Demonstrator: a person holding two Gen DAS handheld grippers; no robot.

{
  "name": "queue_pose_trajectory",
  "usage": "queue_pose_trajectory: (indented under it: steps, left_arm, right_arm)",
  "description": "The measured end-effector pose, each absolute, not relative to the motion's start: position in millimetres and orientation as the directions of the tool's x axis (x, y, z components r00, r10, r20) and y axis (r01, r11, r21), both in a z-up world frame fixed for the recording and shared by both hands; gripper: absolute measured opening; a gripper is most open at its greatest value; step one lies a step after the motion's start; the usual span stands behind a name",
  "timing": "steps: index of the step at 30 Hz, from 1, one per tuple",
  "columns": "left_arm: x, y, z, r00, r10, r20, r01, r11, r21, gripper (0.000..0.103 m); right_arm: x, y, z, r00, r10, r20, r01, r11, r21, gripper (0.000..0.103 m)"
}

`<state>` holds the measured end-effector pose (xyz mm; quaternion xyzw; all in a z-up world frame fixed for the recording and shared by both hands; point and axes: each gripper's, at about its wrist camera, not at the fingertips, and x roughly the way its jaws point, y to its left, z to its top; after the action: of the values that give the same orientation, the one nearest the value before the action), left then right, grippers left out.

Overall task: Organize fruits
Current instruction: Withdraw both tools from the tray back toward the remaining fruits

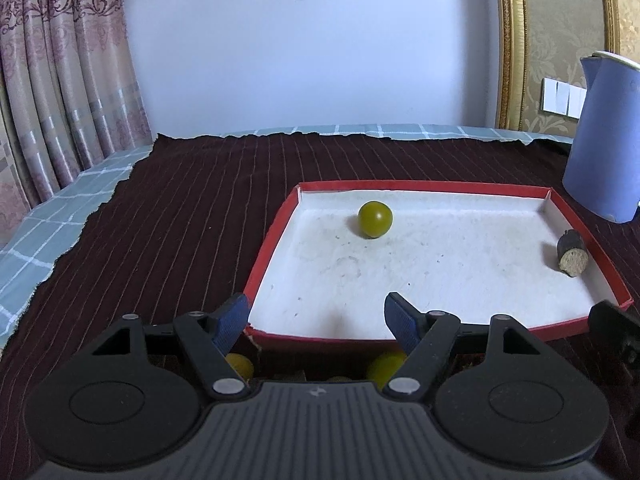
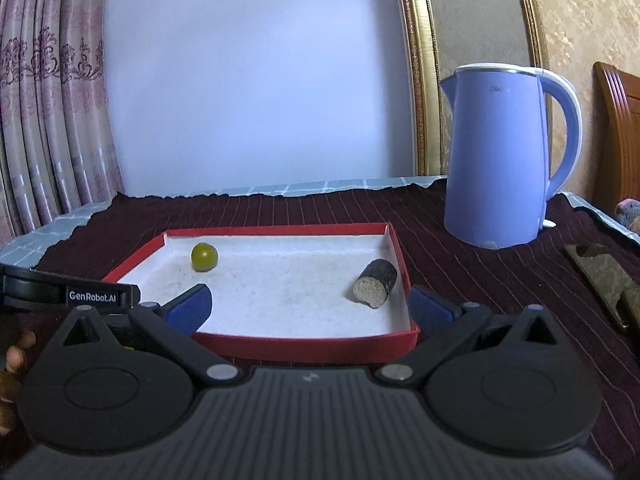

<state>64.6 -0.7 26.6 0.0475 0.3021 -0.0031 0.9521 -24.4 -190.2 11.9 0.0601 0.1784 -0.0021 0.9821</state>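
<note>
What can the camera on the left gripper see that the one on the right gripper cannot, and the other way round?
Only the left view shows two yellow-green fruits outside the tray, below its near wall, and wall switches. Only the right view shows the kettle's handle, a flat tool on the cloth, and fingers. Both show the red tray, its green fruit, the dark stub and the blue kettle.

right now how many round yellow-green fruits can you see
3. One round green fruit lies inside the red-rimmed white tray, near its far left corner. Two yellowish fruits sit before the tray's near wall, partly hidden behind the left gripper; more may be hidden there.
</note>
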Motion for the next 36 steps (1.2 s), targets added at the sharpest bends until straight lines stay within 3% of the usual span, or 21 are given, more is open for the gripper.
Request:
queue_pose_trajectory:
  steps: [8, 27, 36]
  left_arm:
    - [56, 1, 24, 0.819, 0.022, -0.574, 0.039, 0.995, 0.094, 0.075]
    - [32, 9, 11, 0.812, 0.006, -0.583, 0.060, 0.994, 0.093, 0.075]
    - [24, 13, 3, 0.806, -0.001, -0.592, 0.067, 0.994, 0.089, 0.075]
  right_arm:
    - [-36, -177, 15, 0.942, -0.023, -0.334, 0.024, 1.000, -0.002, 0.103]
    - [-52, -188, 10, 0.925, 0.017, -0.380, 0.009, 0.998, 0.067, 0.103]
    - [-60, -186, 6, 0.928, 0.000, -0.372, 0.012, 0.999, 0.032, 0.103]
